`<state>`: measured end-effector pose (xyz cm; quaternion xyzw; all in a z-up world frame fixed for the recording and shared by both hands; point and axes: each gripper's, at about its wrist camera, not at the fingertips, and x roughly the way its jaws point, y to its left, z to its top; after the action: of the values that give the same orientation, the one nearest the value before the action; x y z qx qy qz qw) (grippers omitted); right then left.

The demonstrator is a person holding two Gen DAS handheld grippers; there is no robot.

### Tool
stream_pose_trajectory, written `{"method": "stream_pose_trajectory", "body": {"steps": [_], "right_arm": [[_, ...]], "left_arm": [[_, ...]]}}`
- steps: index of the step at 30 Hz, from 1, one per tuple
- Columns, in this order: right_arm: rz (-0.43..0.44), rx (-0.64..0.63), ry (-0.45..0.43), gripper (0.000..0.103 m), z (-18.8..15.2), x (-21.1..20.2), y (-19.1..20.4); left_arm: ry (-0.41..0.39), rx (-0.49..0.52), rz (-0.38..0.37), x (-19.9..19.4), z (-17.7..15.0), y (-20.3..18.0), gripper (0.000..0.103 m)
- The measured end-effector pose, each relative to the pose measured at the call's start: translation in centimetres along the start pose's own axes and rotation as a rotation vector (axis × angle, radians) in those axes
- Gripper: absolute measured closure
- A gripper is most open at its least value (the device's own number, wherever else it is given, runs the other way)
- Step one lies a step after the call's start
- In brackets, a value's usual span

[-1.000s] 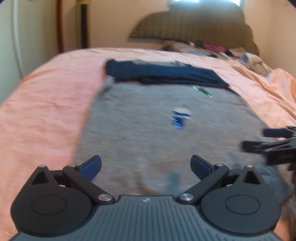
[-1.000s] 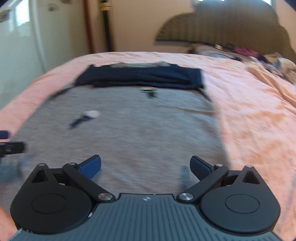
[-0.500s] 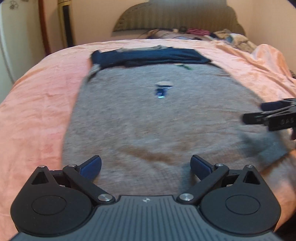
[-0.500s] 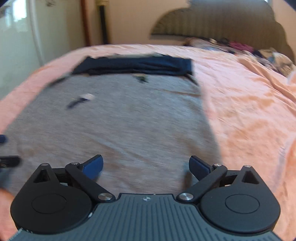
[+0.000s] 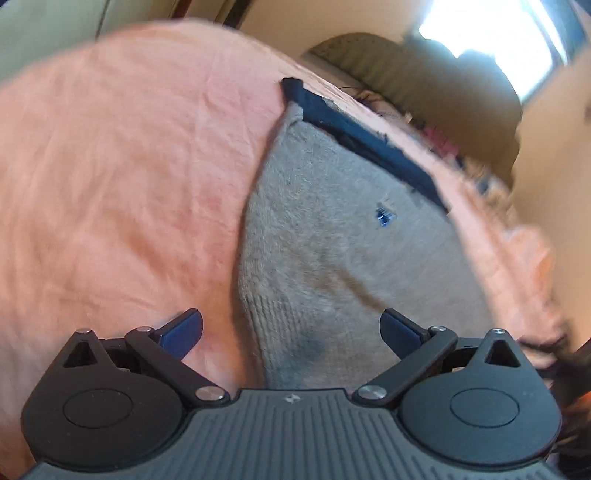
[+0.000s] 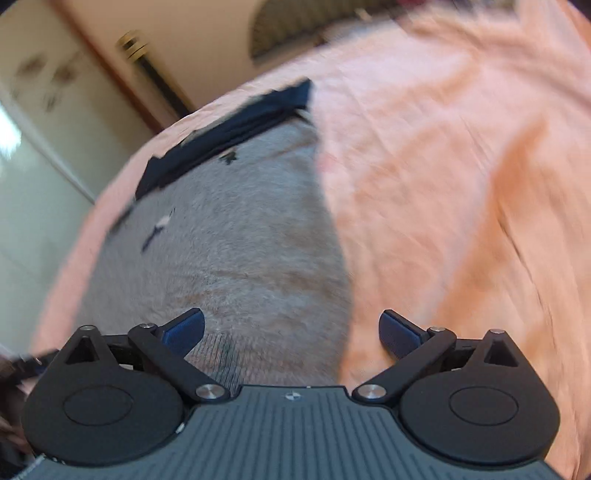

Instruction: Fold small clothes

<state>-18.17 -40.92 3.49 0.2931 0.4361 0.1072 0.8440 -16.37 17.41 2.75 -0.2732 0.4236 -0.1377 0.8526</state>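
A grey knit garment (image 5: pixel 332 258) (image 6: pixel 240 240) lies flat on the peach bedsheet (image 5: pixel 122 177) (image 6: pixel 443 184), with a dark navy band (image 5: pixel 362 140) (image 6: pixel 229 125) across its far end and a small blue mark (image 5: pixel 384 215). My left gripper (image 5: pixel 291 328) is open over the garment's near left corner, the cloth edge lying between its jaws, untouched. My right gripper (image 6: pixel 291 328) hangs over the near right corner; its jaws are wide and closing, with the cloth edge between them and the pads not pressing on it.
A padded headboard (image 5: pixel 424 70) (image 6: pixel 295 26) stands at the far end of the bed, with a heap of mixed clothes (image 5: pixel 443 140) in front of it. A wall and door frame (image 6: pixel 122 74) stand on the left. A bright window (image 5: pixel 491 40) is above the headboard.
Both grippers have swung apart from the garment's near middle to its two near corners, and both views have rolled. The right gripper's jaws have narrowed a little.
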Motion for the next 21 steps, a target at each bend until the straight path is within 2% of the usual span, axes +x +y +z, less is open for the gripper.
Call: {"method": "stream_pose_trajectory", "body": {"steps": [2,4,5,8,9,10,11,12,13,15,19,21], "right_arm": [[0.090,0.085,0.054,0.011,0.4,-0.1,-1.4],[0.180,0.110,0.139,0.021,0.4,0.7,-1.5],[0.194,0.092,0.185,0.023,0.2,1.3,-1.1],[0.200,0.063,0.199,0.027,-0.1,1.8,-0.3],[0.200,0.070,0.200,0.033,-0.2,1.9,-0.4],[0.198,0.076,0.202,0.043,-0.3,2.0,-0.3],[0.192,0.085,0.205,0.050,-0.3,2.0,-0.4],[0.184,0.096,0.207,0.060,-0.4,2.0,-0.6],[0.187,0.104,0.203,0.063,-0.5,1.6,-1.1],[0.193,0.120,0.167,0.061,-0.2,1.2,-1.5],[0.252,0.197,0.104,0.031,1.4,1.9,-2.9],[0.276,0.215,0.094,0.028,2.5,3.1,-2.9]], "left_arm": [[0.049,-0.132,-0.158,0.2,0.2,1.5,0.000],[0.111,-0.240,-0.282,1.3,0.1,2.5,0.000],[0.110,-0.254,-0.302,1.5,0.1,2.6,0.000],[0.117,-0.266,-0.308,1.7,0.3,2.6,0.000],[0.117,-0.265,-0.307,1.7,0.3,2.6,0.001],[0.119,-0.260,-0.306,1.8,0.3,2.5,0.001],[0.122,-0.254,-0.303,1.8,0.3,2.5,0.004],[0.127,-0.251,-0.301,1.8,0.3,2.5,0.011],[0.130,-0.256,-0.302,1.8,0.3,2.7,0.018],[0.127,-0.270,-0.304,1.7,0.4,3.2,0.020],[0.114,-0.274,-0.311,2.4,1.1,3.3,0.020],[0.111,-0.250,-0.313,3.4,1.9,2.7,0.020]]}}
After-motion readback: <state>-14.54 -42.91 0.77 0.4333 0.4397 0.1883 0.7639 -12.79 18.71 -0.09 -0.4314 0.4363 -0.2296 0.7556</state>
